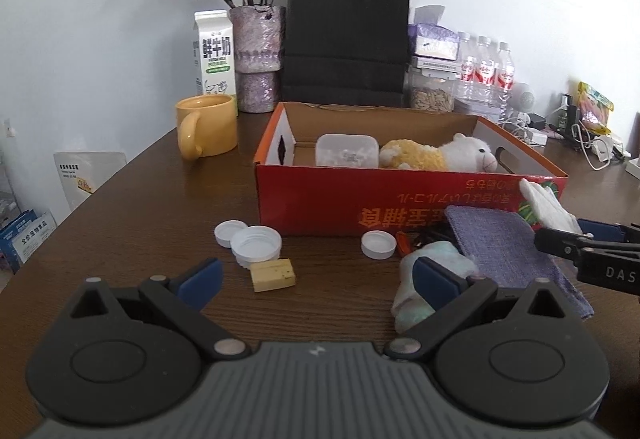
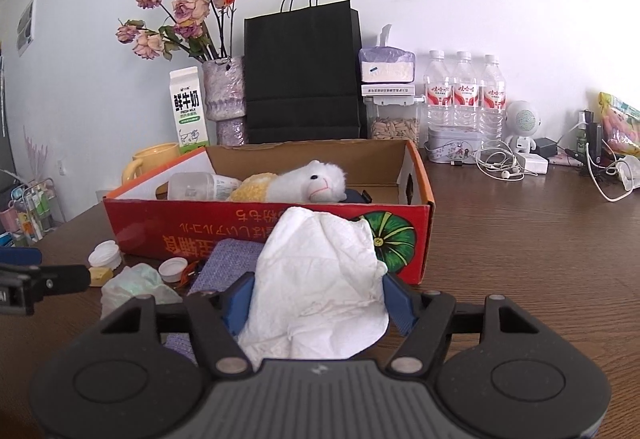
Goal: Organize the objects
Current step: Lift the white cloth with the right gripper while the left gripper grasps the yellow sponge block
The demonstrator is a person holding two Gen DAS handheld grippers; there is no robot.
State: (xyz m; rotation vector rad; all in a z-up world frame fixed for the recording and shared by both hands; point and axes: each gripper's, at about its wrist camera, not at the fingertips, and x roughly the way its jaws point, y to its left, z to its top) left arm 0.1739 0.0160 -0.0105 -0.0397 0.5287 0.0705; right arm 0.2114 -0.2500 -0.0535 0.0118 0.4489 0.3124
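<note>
Closest in, the right gripper (image 2: 316, 303) has a crumpled white tissue (image 2: 320, 279) bunched between its blue pads, pinching it just in front of the red cardboard box (image 2: 200, 227). The left gripper (image 1: 316, 279) is spread wide with nothing in it, hovering over the wooden table (image 1: 140, 239). Right past it sit a yellow cheese-looking block (image 1: 273, 275), three white bottle caps (image 1: 256, 244), a pale green wad (image 1: 436, 259) and a purple cloth (image 1: 504, 243), all near the box's front wall. Inside the box: a plush alpaca (image 1: 440, 155) and a clear plastic container (image 1: 347, 151). Behind it stand a yellow mug (image 1: 208, 125), milk carton (image 1: 214, 51), vase of dried roses (image 1: 258, 59) and a black paper bag (image 1: 346, 35).
</note>
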